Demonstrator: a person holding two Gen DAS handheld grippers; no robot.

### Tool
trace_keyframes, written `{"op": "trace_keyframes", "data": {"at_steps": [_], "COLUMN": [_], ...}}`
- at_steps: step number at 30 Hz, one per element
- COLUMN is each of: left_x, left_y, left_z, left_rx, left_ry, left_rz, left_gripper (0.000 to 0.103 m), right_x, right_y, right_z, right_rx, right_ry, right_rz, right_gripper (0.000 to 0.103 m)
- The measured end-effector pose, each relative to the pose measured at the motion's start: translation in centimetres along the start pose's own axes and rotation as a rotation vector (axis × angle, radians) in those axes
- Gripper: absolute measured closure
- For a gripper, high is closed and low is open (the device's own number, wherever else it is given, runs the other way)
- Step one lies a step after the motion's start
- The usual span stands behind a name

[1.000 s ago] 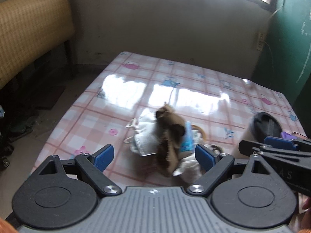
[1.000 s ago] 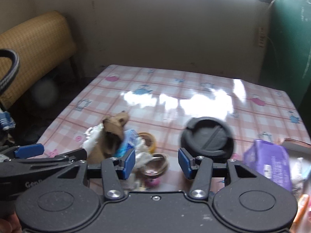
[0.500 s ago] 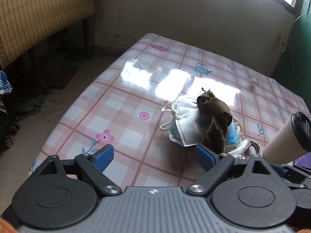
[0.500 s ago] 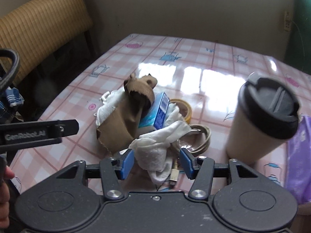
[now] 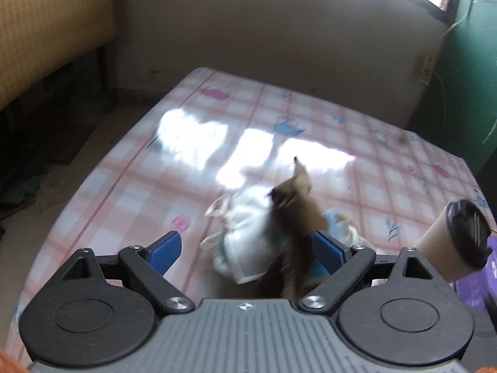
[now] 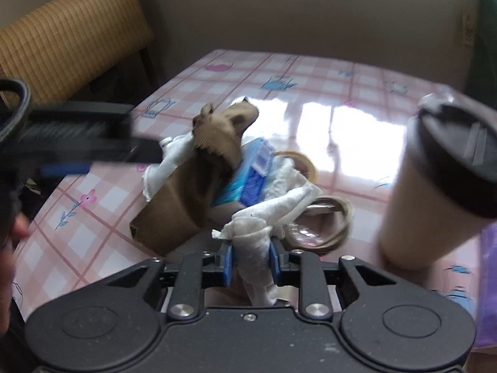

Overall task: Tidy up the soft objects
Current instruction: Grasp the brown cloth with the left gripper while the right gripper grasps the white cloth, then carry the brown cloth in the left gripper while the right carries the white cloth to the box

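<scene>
White cloth [image 6: 253, 242], long axis toward camera, pinched by right tongs [image 6: 251, 264].

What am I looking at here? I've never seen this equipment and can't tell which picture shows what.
There is no robot: a person holds one two-finger tool in each hand, each with a camera looking along its fingers. The left tool is open, with a white face mask and brown cloth between its fingers, untouched. The right tool has just been closing and now pinches a white cloth. On the pink checked table also stand a lidded paper cup and a tape roll.
</scene>
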State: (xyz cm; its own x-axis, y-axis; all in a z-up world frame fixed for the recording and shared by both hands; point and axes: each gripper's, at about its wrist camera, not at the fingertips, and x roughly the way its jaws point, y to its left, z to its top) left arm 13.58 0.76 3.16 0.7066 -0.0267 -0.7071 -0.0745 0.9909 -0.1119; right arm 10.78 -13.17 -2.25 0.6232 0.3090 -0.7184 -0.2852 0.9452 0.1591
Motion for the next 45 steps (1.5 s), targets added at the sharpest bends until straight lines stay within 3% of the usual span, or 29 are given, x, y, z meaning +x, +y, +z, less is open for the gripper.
{"op": "trace_keyframes", "data": {"at_steps": [4,8,12,13,16,21,30,45], "left_x": [2.1,4.6,5.3,5.0,3.4,-0.9,-6.7,-8.0], "left_y": [-3.0,-3.9,-3.3,-3.4,-3.0,-2.0,-1.2,-4.2], "left_z": [1.1,0.7,0.1,0.0,0.3,0.6,-0.6,-1.4], "left_rx": [0.083,0.129,0.087,0.103,0.088,0.067,0.038,0.064], "left_ry": [0.008,0.040,0.035,0.019,0.006,-0.057,-0.086,-0.103], "left_rz": [0.005,0.067,0.035,0.026,-0.023,-0.004,-0.007,-0.030], "left_gripper": [0.009,0.012,0.040,0.054,0.071,0.074,0.075,0.075], "right_x": [-2.1,-4.2,-5.3,-5.3,-5.7,-6.8,-8.9,-11.7], "right_y": [-0.9,-1.5,-2.0,-2.1,-2.3,-2.1,-1.8,-2.0], "right_z": [-0.4,-0.9,-1.4,-1.5,-1.5,-0.9,1.0,2.5], "right_rx": [-0.002,-0.004,0.004,0.006,0.010,0.002,-0.027,-0.037], "right_ry": [-0.034,-0.068,-0.075,-0.075,-0.080,-0.112,-0.177,-0.223], "right_rz": [-0.010,0.001,0.008,0.008,0.011,0.026,0.031,0.006], "right_gripper": [0.074,0.074,0.074,0.074,0.074,0.074,0.074,0.074]}}
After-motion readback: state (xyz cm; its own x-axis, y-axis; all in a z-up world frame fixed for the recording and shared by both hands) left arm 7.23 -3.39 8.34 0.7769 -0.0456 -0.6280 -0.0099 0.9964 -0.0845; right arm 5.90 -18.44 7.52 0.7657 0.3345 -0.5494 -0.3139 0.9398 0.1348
